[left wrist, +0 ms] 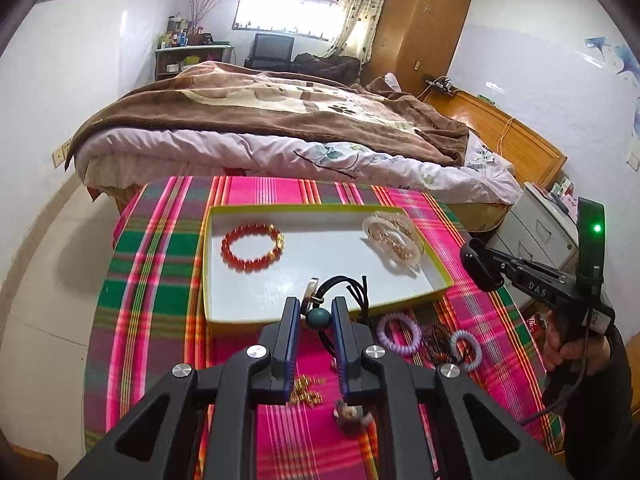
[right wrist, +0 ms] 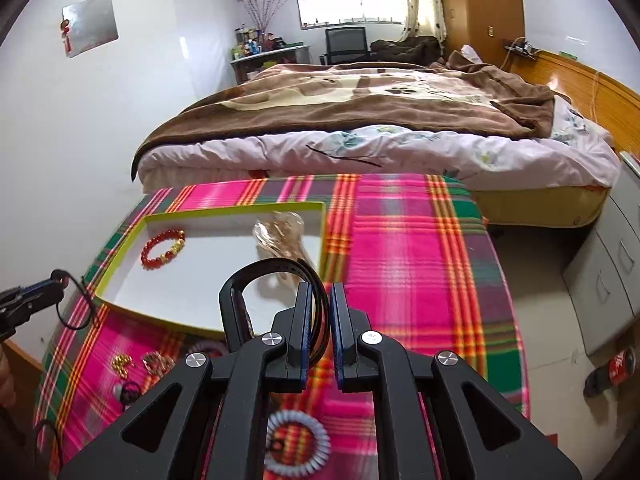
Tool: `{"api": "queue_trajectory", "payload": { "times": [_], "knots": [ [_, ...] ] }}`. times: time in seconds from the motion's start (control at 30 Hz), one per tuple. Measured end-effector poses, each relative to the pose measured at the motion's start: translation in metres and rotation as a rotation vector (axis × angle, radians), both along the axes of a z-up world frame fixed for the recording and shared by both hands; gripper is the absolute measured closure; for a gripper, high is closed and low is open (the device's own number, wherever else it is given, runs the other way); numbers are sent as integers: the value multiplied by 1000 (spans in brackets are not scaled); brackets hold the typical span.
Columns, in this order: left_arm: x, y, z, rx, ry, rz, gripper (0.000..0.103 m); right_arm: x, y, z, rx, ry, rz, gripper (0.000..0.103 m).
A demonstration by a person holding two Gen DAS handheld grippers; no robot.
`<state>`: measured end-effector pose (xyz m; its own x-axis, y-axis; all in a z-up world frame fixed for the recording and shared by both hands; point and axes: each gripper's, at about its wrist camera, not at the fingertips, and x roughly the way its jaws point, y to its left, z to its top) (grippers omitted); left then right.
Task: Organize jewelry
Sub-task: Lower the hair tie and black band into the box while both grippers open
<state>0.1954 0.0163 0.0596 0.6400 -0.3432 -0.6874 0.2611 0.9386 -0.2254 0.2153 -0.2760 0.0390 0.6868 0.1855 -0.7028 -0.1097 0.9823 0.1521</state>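
Observation:
My left gripper is shut on a black cord necklace with a green bead, held just above the near rim of the white tray; its cord also shows in the right wrist view. My right gripper is shut on a black band, held above the tray's near right corner. In the tray lie a red bead bracelet and a clear bangle with gold beads.
On the plaid cloth near the tray lie a purple coil band, a blue coil band, dark beads, gold beads and a small charm. A bed stands behind; drawers are to the right.

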Motion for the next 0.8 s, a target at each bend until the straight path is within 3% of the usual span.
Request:
{"api": "queue_trajectory", "payload": {
  "times": [0.47, 0.8],
  "knots": [
    [69, 4, -31, 20, 77, 32, 87, 42, 51, -21, -36, 54, 81, 94],
    [95, 4, -61, 39, 140, 47, 87, 56, 60, -44, -84, 107, 92, 94]
  ]
}}
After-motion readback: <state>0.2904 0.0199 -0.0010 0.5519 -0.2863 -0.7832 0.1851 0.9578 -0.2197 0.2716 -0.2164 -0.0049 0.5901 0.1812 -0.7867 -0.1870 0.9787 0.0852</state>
